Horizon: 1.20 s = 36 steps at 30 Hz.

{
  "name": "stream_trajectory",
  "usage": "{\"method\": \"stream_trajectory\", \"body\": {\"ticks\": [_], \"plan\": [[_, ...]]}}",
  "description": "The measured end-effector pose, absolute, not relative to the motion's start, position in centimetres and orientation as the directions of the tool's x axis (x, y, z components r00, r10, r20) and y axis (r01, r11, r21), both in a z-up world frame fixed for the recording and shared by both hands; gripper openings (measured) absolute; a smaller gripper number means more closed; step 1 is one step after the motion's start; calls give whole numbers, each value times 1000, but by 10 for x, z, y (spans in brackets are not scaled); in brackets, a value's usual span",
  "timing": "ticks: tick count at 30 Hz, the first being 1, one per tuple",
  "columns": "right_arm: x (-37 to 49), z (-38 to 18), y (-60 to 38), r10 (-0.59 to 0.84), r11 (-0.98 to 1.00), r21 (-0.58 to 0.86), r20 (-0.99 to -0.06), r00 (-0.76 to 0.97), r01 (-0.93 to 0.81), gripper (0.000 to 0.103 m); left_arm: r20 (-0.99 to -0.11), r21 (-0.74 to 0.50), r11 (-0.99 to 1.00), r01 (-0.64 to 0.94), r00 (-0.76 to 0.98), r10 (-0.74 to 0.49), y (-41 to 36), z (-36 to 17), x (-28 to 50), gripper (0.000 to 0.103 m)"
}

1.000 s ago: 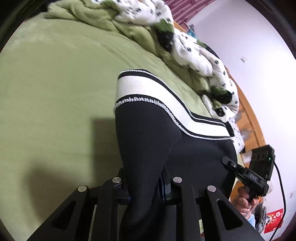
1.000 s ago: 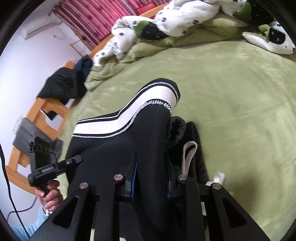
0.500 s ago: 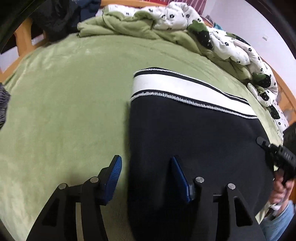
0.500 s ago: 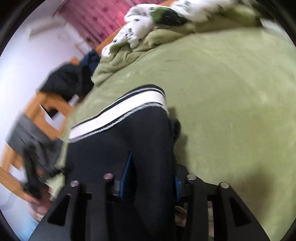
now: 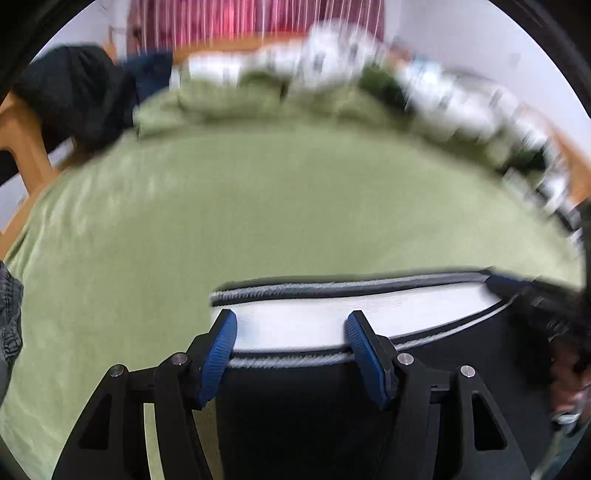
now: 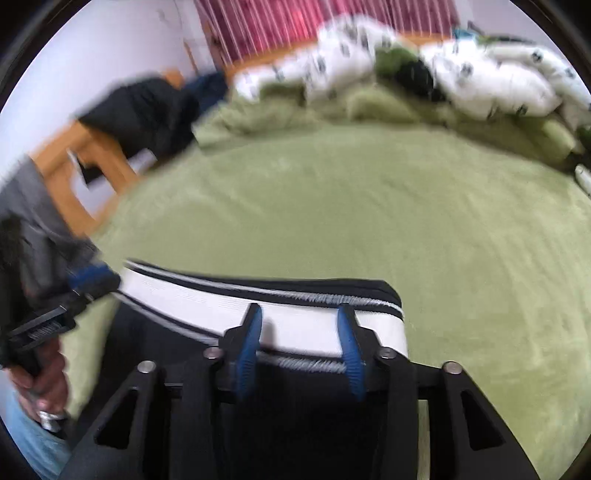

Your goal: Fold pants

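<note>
**Nothing legible on my feeds**

I can read no text, label, brand, number or sign in either wrist view. Both feeds are smeared by motion blur. The white band [image 5: 354, 314] of the pants [image 5: 314, 413] carries only plain black and grey stripes, no lettering that I can make out. Beyond that band, the white bedding [image 6: 491, 81] at the far side of the bed [image 6: 369, 206] shows dark specks, a printed pattern rather than characters. The curtain [image 6: 325, 26] behind the bedding has only vertical stripes.
</note>
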State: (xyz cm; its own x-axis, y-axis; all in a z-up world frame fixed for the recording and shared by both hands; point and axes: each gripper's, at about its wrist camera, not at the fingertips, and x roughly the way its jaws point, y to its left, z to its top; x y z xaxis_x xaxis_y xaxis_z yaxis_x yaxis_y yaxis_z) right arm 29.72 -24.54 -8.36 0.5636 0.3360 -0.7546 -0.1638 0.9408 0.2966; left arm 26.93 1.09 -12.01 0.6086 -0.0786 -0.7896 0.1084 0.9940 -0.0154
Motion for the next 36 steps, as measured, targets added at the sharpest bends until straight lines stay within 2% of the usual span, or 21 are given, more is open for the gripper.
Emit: {"method": "stream_trajectory", "body": {"ticks": [2,3,4,8,14,20,22,26,29,33,36], "plan": [[300,-88,-261,422,900,403,-713,561,-164,28,-763,-46,994,103,638,-102,16,-128,270,64],[301,-89,-268,418,898,420,-713,563,-133,17,-756,-60,992,108,644,-116,18,-127,269,64],[301,-91,-270,417,897,423,-717,559,-127,13,-753,-76,991,108,645,-129,20,-126,270,64],[301,-85,-265,383,917,373,-735,560,-138,13,-755,-63,992,106,645,-117,20,-127,274,65],[293,-73,-266,353,933,326,-756,551,-150,19,-759,-83,990,114,636,-137,22,-123,264,65],[250,-61,-274,287,957,249,-745,602,-147,22,-824,-157,976,152,524,-215,35,-118,233,63],[232,-59,-275,299,954,253,-757,581,-161,29,-831,-174,970,171,503,-238,38,-118,206,63],[176,-62,-278,290,957,251,-773,564,-147,32,-831,-198,957,212,482,-279,43,-121,148,63],[134,-68,-276,285,958,240,-774,565,-155,34,-805,-327,920,217,445,-391,55,-127,100,63],[87,-72,-279,274,961,237,-757,593,-141,40,-809,-245,939,243,482,-336,57,-129,46,63],[64,-78,-284,243,967,239,-754,610,-90,40,-833,-224,939,260,449,-323,56,-140,17,63]]}}
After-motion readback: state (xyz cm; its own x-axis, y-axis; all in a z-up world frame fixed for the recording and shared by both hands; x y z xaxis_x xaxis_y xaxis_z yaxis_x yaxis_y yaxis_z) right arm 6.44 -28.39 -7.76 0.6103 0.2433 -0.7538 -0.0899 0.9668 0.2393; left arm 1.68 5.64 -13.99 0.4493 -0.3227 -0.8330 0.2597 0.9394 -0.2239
